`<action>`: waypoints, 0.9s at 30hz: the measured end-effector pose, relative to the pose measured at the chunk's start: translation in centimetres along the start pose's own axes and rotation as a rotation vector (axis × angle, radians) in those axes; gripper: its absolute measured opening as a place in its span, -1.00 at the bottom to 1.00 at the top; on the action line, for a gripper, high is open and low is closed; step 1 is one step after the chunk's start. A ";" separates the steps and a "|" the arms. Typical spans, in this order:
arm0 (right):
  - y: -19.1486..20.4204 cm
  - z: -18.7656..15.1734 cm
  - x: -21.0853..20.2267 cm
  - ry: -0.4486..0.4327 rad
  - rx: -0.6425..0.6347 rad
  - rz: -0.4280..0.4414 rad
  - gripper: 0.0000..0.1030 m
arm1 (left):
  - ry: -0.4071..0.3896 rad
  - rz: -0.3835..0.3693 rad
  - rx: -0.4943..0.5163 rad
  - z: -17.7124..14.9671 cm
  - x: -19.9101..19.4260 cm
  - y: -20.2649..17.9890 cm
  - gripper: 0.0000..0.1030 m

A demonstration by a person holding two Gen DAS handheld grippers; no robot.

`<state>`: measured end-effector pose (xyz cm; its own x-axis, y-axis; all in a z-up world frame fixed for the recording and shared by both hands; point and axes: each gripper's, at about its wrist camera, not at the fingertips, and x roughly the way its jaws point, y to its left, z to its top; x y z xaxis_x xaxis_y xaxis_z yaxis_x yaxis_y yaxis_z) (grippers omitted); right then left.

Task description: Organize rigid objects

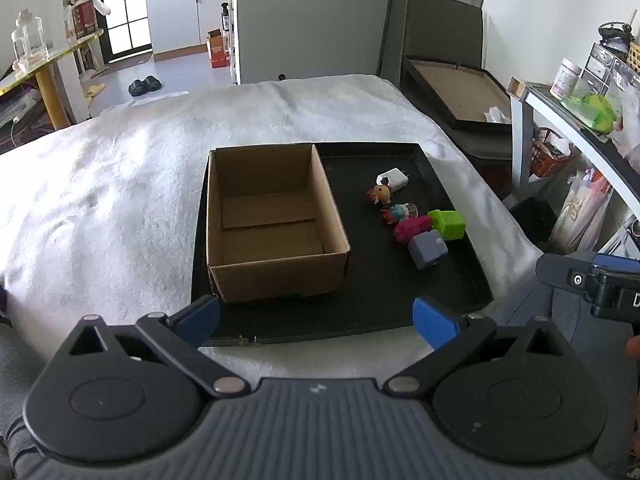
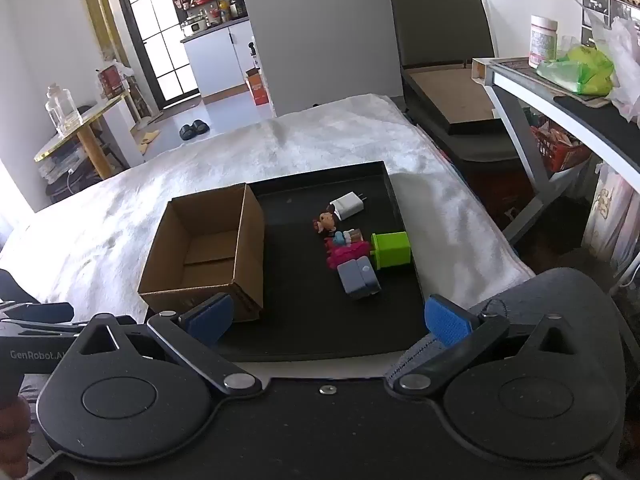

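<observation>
Black tray [image 1: 460,280] sits on a white fuzzy blanket [image 1: 120,184]. On the tray's left half: open cardboard box [image 1: 276,220], nothing visible inside. On the right half, well apart from the box, a small cluster of rigid items: white charger plug [image 1: 394,180] farthest back, brown-headed figurine [image 1: 379,194] touching it, blue/red figurine [image 1: 398,213] next, then pink block [image 1: 412,229], green block [image 1: 448,224] nearest the tray's right rim, grey block [image 1: 427,249] closest to the cameras. All lie loose on the tray floor.

Left gripper [image 1: 316,318] hangs over the tray's near edge, blue pads spread wide, nothing btwn them. Right gripper [image 2: 328,320] likewise over the near edge, pads splayed fully, empty.

Writing: "GenRobot.AI" (cut off) on the left unit's side [image 2: 36,354] in the right wrist view. Print on the white jar [image 2: 543,42] and the red carton [image 1: 84,20] is too small to read.
</observation>
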<state>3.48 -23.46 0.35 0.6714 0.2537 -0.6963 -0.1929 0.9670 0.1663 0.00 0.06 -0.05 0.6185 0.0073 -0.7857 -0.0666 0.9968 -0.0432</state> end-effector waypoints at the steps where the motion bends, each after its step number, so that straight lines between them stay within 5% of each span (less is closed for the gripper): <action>1: 0.2 -0.1 0.0 -0.001 -0.012 -0.011 1.00 | -0.004 0.005 0.002 0.0 0.0 0.0 0.99; 27: 0.9 -0.2 -1.0 -0.005 -0.036 -0.019 1.00 | -0.025 0.004 0.000 -0.5 -1.8 0.4 0.99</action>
<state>2.53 -22.86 1.04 0.6787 0.2357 -0.6956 -0.2061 0.9702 0.1277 -1.52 0.40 1.02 0.6373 0.0136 -0.7705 -0.0694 0.9968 -0.0399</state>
